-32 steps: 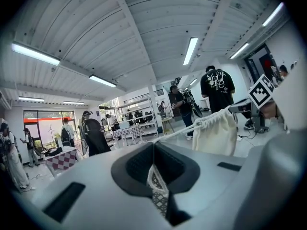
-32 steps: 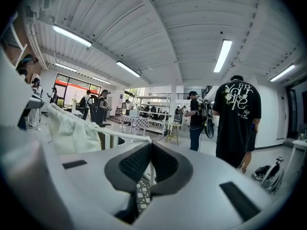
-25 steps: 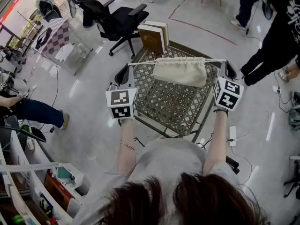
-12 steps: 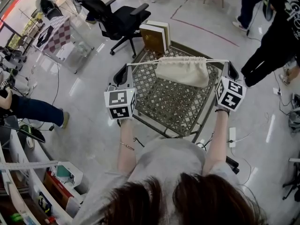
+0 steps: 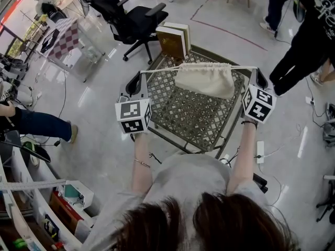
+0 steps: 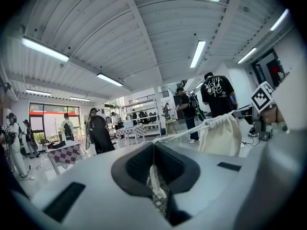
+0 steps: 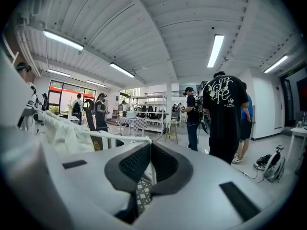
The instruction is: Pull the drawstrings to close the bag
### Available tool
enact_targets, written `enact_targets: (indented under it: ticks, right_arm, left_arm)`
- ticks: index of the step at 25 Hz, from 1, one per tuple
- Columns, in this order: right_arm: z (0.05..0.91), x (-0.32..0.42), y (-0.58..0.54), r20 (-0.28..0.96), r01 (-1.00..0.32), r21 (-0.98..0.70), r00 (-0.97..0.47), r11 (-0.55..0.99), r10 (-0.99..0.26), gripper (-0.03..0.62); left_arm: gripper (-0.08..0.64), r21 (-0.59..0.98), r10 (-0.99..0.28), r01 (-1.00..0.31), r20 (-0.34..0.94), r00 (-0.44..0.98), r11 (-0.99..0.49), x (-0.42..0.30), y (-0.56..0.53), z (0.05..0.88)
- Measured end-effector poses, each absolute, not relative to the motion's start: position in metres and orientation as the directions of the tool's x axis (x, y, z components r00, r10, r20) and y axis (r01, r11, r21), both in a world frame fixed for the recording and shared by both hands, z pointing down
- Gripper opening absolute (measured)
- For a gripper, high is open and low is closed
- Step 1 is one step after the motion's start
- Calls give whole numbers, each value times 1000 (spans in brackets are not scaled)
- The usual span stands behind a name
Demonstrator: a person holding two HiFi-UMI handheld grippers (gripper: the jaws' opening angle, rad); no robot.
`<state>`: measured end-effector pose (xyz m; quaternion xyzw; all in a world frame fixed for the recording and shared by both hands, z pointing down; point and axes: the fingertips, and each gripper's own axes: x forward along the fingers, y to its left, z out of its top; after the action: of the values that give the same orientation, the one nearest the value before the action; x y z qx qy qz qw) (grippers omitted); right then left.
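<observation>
1. A cream cloth drawstring bag (image 5: 205,80) hangs between the grippers, above the metal lattice counter (image 5: 188,120), its mouth seemingly cinched.
2. The left gripper (image 5: 141,75) and right gripper (image 5: 256,71) each have their jaws pinching a taut white drawstring (image 5: 159,70); the line runs level, side to side.

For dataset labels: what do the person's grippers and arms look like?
The left gripper and right gripper: pale grey shells, black textured pads, each bearing a white cube with black square markers. Grey short-sleeved shirt; thin bracelet on the left wrist, dark band on the right.
</observation>
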<state>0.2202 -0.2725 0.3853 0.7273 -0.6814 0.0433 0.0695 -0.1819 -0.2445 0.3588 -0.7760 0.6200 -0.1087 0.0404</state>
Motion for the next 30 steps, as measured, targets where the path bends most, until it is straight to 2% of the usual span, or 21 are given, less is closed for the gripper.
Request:
enact_targets:
  ticks: [7,19,30]
  right_arm:
    - [386,226,-269,156,-996,0,93,-94,-983,25]
    - [381,244,-263,111,-973,-166,144,-161,-983,25]
    - [383,255,-260,100,-949,-258,159,-180,-982,25]
  left_arm:
    - [28,-156,-971,-961,103,214,-228,-182,-243,357]
    - [28,-37,-972,-973,61,227,-230,-176,-246,353]
    - [28,-13,-970,-972,59,235,-236,-173,-247,355]
